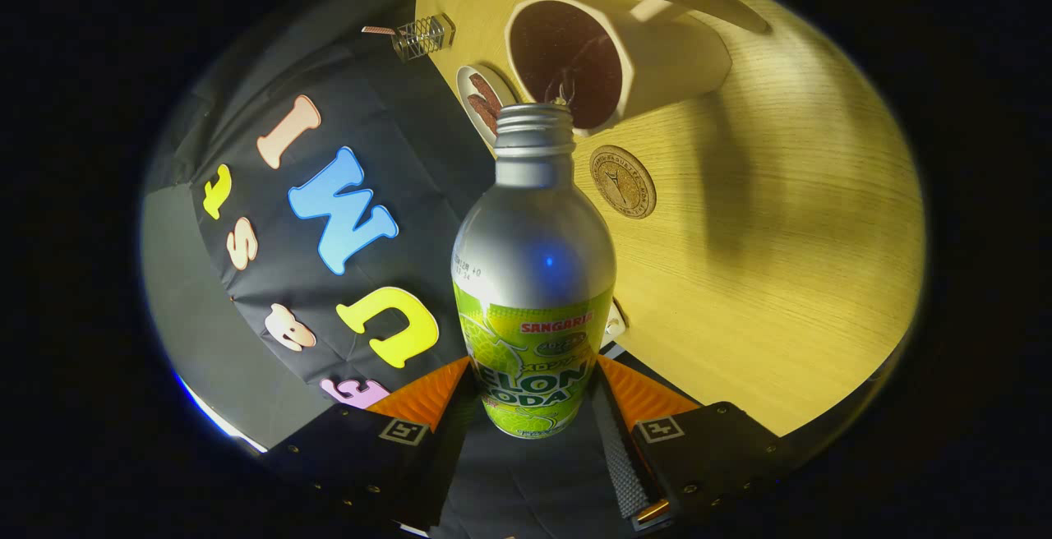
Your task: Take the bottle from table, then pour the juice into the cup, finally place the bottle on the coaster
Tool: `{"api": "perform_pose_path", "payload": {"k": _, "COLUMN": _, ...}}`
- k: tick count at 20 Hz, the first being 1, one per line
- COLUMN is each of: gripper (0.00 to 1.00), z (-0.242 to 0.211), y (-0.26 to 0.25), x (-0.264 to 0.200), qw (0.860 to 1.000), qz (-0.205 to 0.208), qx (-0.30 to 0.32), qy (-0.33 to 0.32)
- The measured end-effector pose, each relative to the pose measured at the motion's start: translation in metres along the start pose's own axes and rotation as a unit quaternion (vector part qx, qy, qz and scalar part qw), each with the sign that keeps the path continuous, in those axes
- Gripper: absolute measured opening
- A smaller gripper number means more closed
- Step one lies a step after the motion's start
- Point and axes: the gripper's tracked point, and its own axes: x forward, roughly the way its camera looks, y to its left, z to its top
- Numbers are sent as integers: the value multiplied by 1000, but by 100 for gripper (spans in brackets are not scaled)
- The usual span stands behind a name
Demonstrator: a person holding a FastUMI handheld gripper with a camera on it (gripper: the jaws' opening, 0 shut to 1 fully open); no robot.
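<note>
Pouring is the step in hand, judging by the scene: the whole view is rolled over, so the wooden table (781, 276) stands on edge beside the tilted bottle. That pale, grained tabletop is the largest thing in sight, lit warm, with a soft shadow lying across it.

Next in size is the bottle (532, 276), a silver metal one with its cap off and a bare threaded neck. It sits between the two fingers of the gripper (532, 407), which clench it low on the body, one on each side of the label. The green label reads "SANGARIA" in red and, partly hidden, "ELON SODA", most likely Melon Soda; small Japanese characters sit between. A faint printed date code runs up the bare metal, too small to read.

Just beyond the bottle's mouth is the cup (612, 54), cream outside, dark inside, with a handle. The mouth lines up with its opening. Whether juice is flowing cannot be told.

Smaller, on the table just beside the cup, lies the round cork coaster (623, 181), stamped with a ring of lettering too fine to read.

The next move calls for tipping the bottle upright, then carrying it across and standing it squarely on the coaster.
</note>
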Motion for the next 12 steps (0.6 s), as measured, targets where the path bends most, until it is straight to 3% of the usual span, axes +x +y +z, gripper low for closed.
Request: {"api": "perform_pose_path", "payload": {"k": 12, "gripper": 77, "z": -9, "y": 19, "x": -1, "qw": 999, "qz": 6, "qx": 43, "qy": 7}}
